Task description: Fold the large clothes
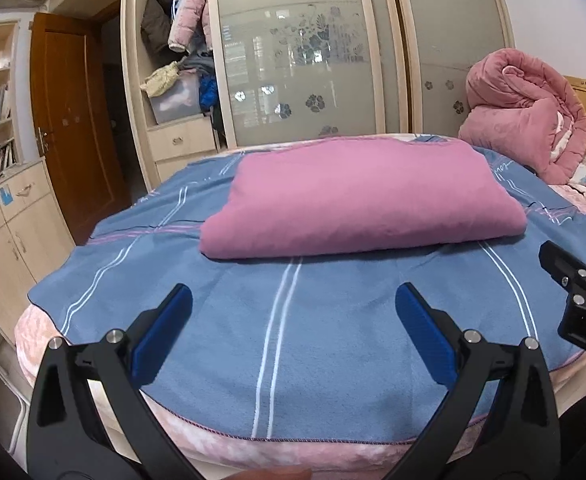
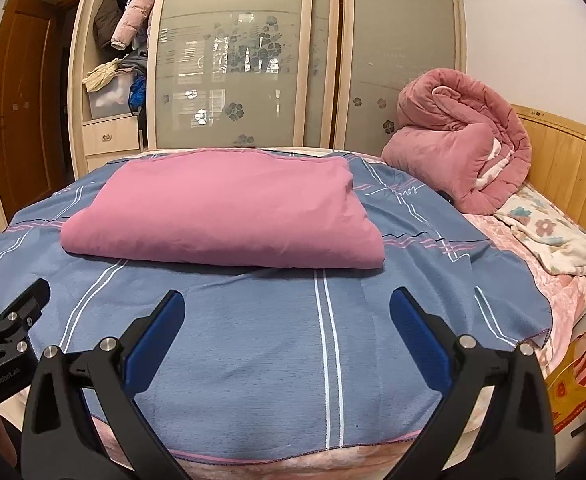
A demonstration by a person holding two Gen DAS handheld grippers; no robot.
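Observation:
A pink cloth (image 1: 357, 196) (image 2: 225, 212) lies folded into a thick rectangle on a blue striped sheet (image 1: 293, 340) (image 2: 253, 360) spread over the bed. My left gripper (image 1: 293, 300) is open above the sheet's near edge, short of the fold, with nothing between its blue pads. My right gripper (image 2: 287, 304) is open too, level with the left one and also short of the cloth. Each view catches the other gripper's black body at its side edge, the right gripper body (image 1: 581, 300) and the left gripper body (image 2: 9, 340).
A bundled pink quilt (image 1: 529, 120) (image 2: 457, 144) and a floral blanket (image 2: 549, 232) lie at the bed's right by the wooden headboard (image 2: 569, 160). A wardrobe with sliding doors (image 1: 305, 60) stands behind the bed. Cabinets (image 1: 9, 232) line the left. A yellow bag (image 2: 577, 384) sits at the right.

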